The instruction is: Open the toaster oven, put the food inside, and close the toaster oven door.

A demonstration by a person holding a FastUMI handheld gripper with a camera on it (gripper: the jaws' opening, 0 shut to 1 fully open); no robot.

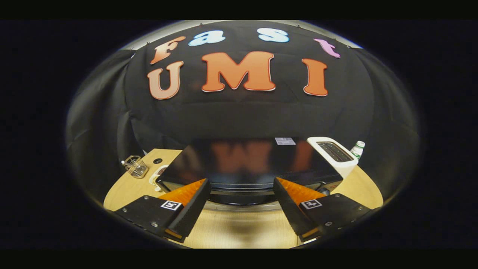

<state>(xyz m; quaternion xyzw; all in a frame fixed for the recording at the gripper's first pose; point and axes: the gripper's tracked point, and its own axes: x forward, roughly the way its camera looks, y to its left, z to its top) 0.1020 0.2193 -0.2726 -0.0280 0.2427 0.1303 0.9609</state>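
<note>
Between the gripper's [242, 203] two wide-spread fingers, which hold nothing, sits one black toaster oven [246, 164] on the wooden desk [239, 229], just ahead of the tips. Beyond it stand one white toaster [334, 153] and one bottle [357, 149] to its right, one wire basket [135, 166] to its left.

A pale, light-grained wooden tabletop [239, 228] runs beneath the tongs and spreads out to either side, with a small round hole [157, 161] in its far left corner. Beyond the tongs, black cloth [242, 112] closes off the booth as a creased, draped wall, curving round both sides. Soft light falls from above.
</note>
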